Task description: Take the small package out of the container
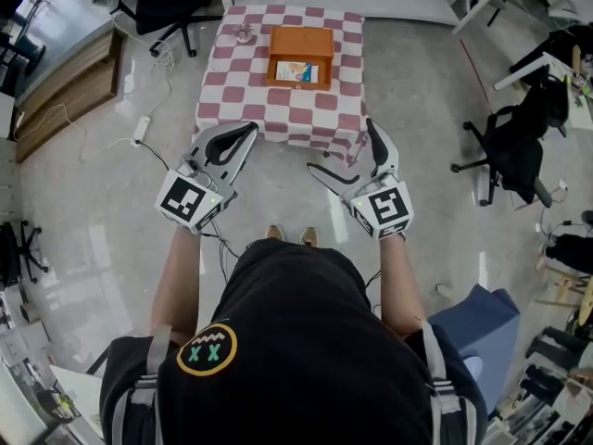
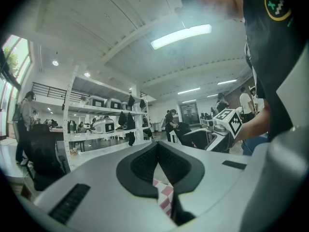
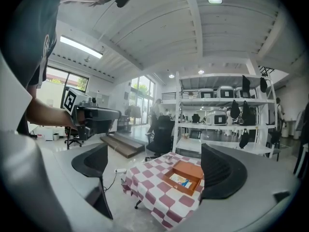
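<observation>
An open orange container stands on a small table with a red-and-white checked cloth. A small, colourfully printed package lies flat inside it. Both grippers hover short of the table's near edge, over the floor. My left gripper is shut with nothing in it; in its own view the pads meet. My right gripper is open wide and empty. In the right gripper view the container and the package show between the spread jaws, well ahead of them.
A small metallic object sits on the table's far left corner. Black office chairs stand to the right and behind the table. A power strip with cable lies on the floor at left, beside a wooden platform.
</observation>
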A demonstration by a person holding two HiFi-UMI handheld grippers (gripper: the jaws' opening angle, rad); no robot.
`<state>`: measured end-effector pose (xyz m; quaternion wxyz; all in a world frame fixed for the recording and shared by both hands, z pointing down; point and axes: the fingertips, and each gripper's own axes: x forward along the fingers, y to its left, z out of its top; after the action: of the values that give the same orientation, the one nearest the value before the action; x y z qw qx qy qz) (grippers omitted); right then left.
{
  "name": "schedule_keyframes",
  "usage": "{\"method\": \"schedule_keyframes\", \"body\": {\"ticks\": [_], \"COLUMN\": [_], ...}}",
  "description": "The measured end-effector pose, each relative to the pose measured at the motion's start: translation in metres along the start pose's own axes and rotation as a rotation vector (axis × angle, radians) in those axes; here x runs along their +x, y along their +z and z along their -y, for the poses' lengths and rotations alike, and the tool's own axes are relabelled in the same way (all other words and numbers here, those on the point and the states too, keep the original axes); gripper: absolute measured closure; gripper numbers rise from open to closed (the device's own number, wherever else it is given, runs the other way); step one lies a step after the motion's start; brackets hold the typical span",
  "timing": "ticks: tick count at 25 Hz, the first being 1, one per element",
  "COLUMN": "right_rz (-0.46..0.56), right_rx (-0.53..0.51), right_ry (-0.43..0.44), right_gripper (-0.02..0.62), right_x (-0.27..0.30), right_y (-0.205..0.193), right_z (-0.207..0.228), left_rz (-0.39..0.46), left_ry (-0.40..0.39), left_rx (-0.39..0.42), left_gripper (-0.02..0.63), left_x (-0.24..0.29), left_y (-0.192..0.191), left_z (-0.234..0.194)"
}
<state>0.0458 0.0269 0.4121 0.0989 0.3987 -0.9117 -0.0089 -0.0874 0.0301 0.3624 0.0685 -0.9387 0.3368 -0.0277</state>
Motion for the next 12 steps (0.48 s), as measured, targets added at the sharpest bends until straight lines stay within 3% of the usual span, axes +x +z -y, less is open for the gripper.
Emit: {"method": "schedule_keyframes", "body": {"ticks": [12], "right_rz": [0.008], "right_rx": [-0.011], "right_ry": [0.015], "right_gripper": [-0.002], "right_x": [-0.012], "right_y": [-0.001], "right_z": [0.009], "left_rz": [0.001], "left_ry": [0.013], "left_rx": [0.011], "left_gripper": [0.589], "left_x": [0.010], "left_y": [0.009], "left_z": [0.013]}}
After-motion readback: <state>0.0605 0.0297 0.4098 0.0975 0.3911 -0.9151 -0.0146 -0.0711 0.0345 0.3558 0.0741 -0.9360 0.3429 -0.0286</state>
